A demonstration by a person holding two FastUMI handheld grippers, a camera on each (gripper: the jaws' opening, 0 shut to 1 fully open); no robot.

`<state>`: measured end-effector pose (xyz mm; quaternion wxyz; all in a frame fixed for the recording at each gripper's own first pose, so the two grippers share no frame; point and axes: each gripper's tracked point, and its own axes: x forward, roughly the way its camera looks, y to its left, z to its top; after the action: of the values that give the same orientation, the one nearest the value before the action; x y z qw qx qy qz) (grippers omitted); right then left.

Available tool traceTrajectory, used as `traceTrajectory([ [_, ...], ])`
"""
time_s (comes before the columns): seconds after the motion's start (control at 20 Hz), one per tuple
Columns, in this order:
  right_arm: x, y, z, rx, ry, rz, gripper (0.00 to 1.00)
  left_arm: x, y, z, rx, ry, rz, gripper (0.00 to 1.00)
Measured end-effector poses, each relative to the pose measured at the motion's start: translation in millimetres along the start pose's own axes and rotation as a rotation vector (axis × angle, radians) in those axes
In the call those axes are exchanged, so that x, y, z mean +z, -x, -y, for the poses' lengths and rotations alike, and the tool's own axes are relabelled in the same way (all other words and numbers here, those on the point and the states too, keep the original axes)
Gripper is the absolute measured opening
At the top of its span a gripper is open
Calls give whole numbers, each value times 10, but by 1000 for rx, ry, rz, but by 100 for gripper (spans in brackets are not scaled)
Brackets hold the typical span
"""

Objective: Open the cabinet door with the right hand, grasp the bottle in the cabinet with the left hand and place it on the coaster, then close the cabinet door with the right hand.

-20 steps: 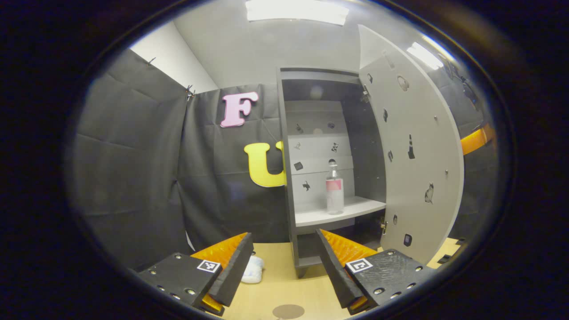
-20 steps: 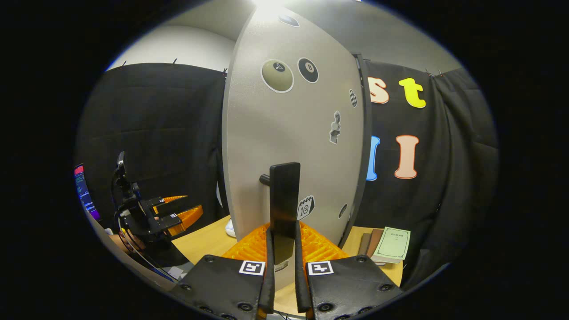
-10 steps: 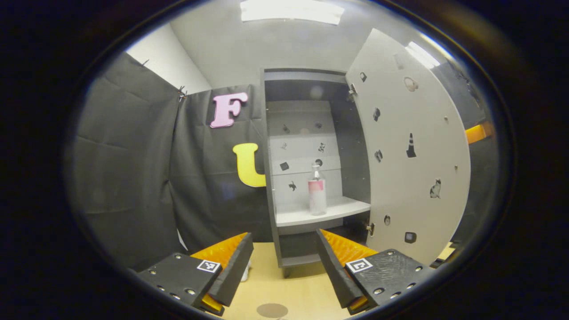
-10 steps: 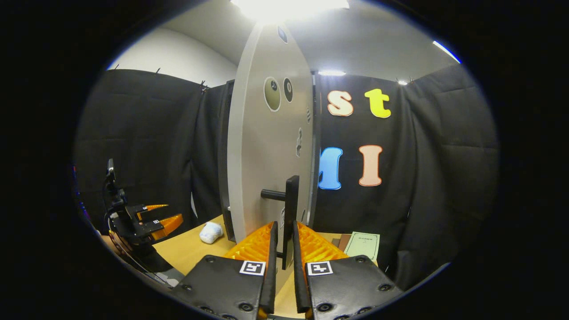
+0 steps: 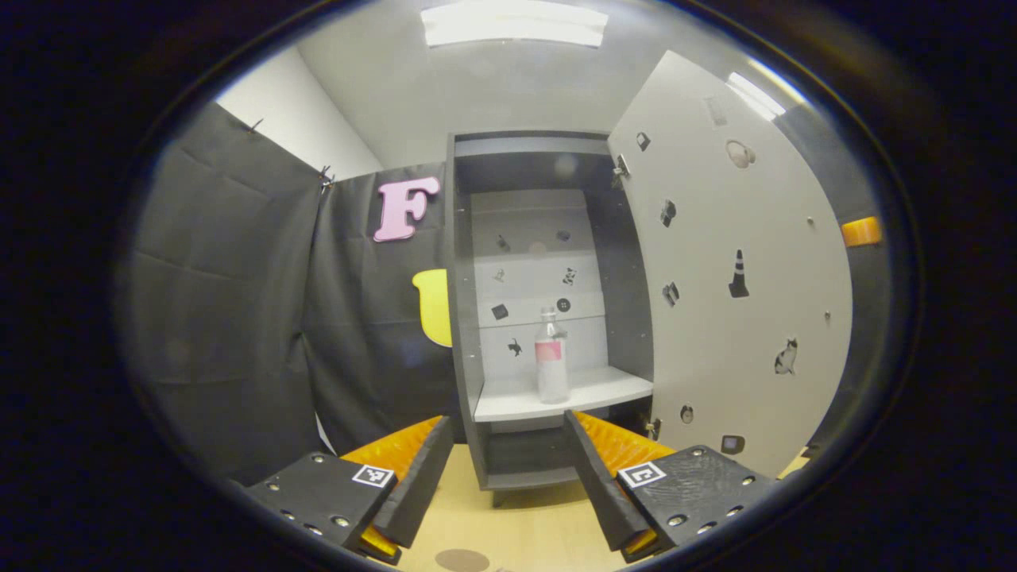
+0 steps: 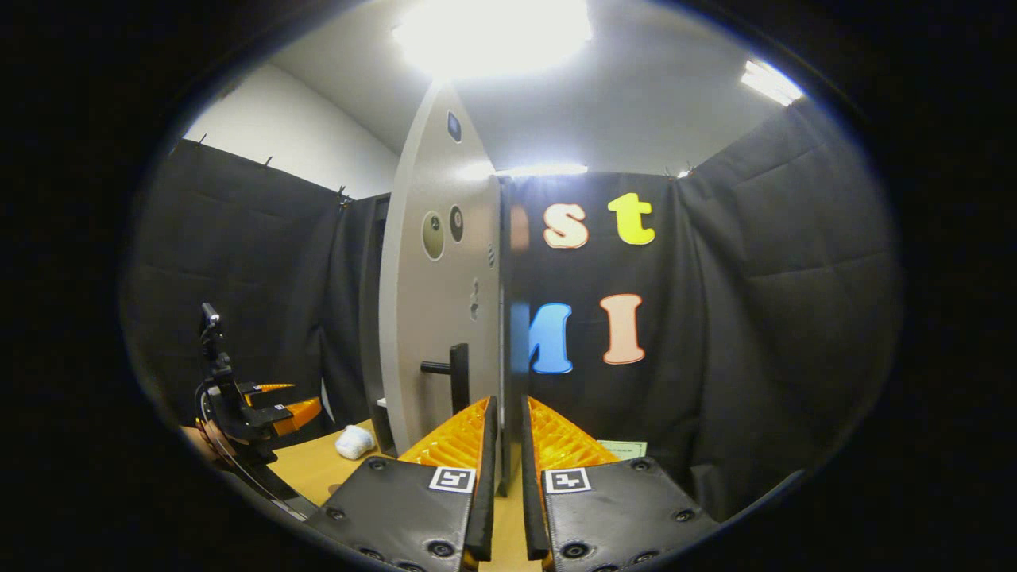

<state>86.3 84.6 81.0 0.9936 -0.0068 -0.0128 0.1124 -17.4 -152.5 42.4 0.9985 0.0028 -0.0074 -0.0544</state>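
the cabinet [image 5: 465, 318] has a dark grey frame and a pale grey back panel dotted with small black stickers. its shelf [image 5: 556, 395] is near white. the door [image 5: 739, 294] is light grey with scattered stickers: a black-and-white cone, a cat, dark squares. its handle [image 6: 457, 377] is black. the bottle [image 5: 551, 357] is clear with a pink-red label and a pale cap. the table [image 5: 524, 528] is light wood, the coaster [image 5: 461, 560] a dull brown disc. a white crumpled lump [image 6: 353, 442] lies on the wood.
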Motion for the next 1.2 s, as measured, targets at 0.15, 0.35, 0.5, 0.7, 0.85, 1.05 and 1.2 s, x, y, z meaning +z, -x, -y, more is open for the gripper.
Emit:
traceTrajectory([
  [0.15, -134, 327, 452, -102, -18, -23, 44, 202, -375, 125, -41, 17, 19, 85],
  [0.35, -330, 478, 914, -299, -18, -53, 92, 261, -919, 338, -118, 58, 20, 86],
  [0.5, -406, 522, 1080, -386, 0, -86, 98, 229, -1384, 463, -164, 76, 6, 85],
  [0.7, -469, 605, 1170, -479, -7, -103, 98, 135, -2018, 553, -204, 102, -8, 86],
  [0.85, -534, 593, 1192, -537, -14, -123, 98, -30, -2453, 657, -249, 108, -25, 86],
  [1.05, -556, 544, 1196, -590, -57, -119, 98, -294, -2810, 683, -267, 121, -66, 87],
  [1.2, -566, 459, 1123, -586, -104, -116, 98, -453, -3038, 648, -255, 128, -84, 85],
])
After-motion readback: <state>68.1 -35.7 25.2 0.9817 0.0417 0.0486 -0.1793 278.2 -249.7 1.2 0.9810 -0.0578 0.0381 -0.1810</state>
